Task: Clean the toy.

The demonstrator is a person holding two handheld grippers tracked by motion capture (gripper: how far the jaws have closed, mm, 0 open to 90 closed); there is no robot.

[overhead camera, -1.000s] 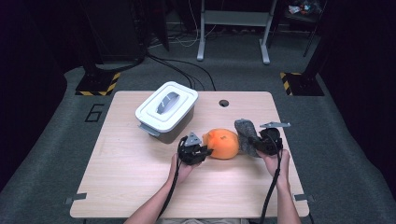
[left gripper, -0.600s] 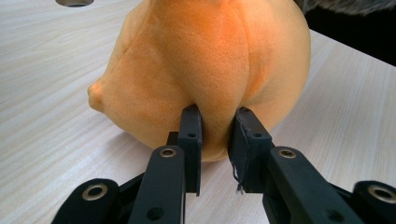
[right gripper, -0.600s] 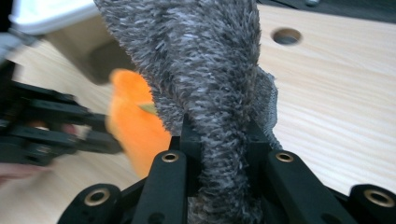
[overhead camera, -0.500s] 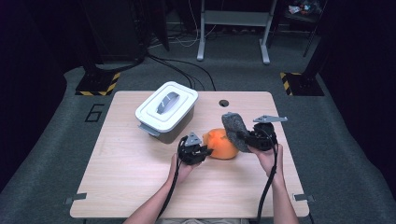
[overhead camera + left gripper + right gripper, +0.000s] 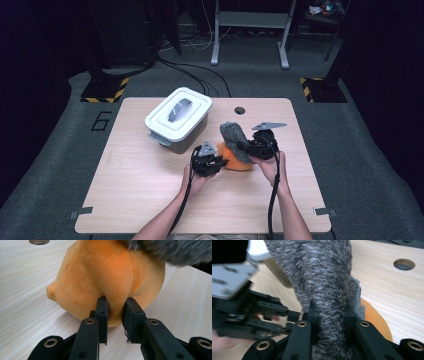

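A dark room with grey carpet surrounds a pale wooden table; cables trail across the floor behind it, and hazard-striped feet stand at either far corner. In the high view a white lidded box sits at the table's far left, near a round hole in the top. At the middle, the left gripper pinches an orange plush that rests on the wood, while the right gripper holds a grey furry cover lifted above and across the plush.

In the left gripper view the jaws are clamped on a fold of the plush, which lies on the table, the grey cover hanging over its top edge.

In the right gripper view the jaws are squeezed on the cover, with the plush showing below.

The cover seems largely peeled off the plush; pulling it fully clear, and perhaps boxing things, looks left to do.
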